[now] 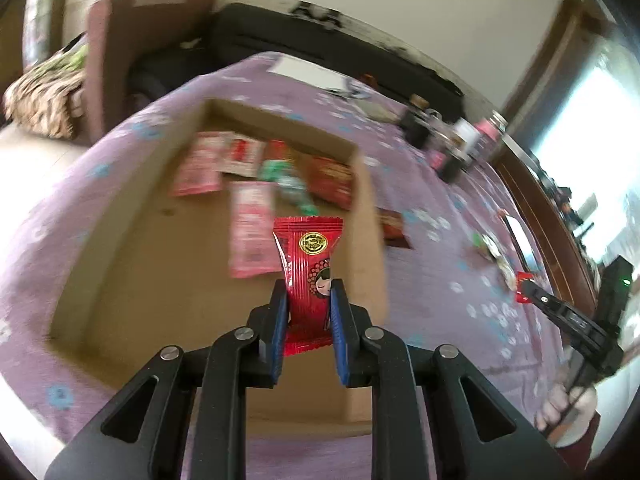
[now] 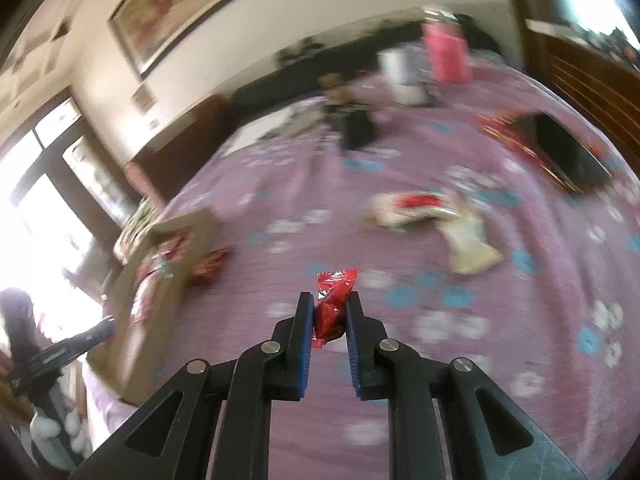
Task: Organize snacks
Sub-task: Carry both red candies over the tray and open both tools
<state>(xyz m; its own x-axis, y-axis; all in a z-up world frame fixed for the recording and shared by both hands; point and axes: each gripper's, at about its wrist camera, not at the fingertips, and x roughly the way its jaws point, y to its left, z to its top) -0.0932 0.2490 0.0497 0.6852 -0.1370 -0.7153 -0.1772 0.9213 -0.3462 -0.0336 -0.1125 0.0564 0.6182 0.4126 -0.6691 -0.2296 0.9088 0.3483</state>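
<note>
My left gripper (image 1: pixel 309 288) is shut on a red snack packet (image 1: pixel 308 256) with a gold seal and a cartoon face, held over the open cardboard box (image 1: pixel 120 216). Inside the box lie several pink, red and green packets (image 1: pixel 248 184). My right gripper (image 2: pixel 330 300) is shut on a small crumpled red wrapper (image 2: pixel 334 304) above the purple flowered tablecloth (image 2: pixel 280 288). In the left wrist view the right gripper (image 1: pixel 526 288) shows at the right with the red wrapper at its tip. The box (image 2: pixel 160 280) sits at the left of the right wrist view.
Jars and bottles (image 1: pixel 460 140) stand at the table's far side. Loose cream-and-red packets (image 2: pixel 424 208) and a dark red-edged tray (image 2: pixel 560 152) lie on the cloth. One red packet (image 2: pixel 208 266) rests beside the box. A pink container (image 2: pixel 446 56) stands far back. A person's hand (image 1: pixel 564 412) holds the right gripper.
</note>
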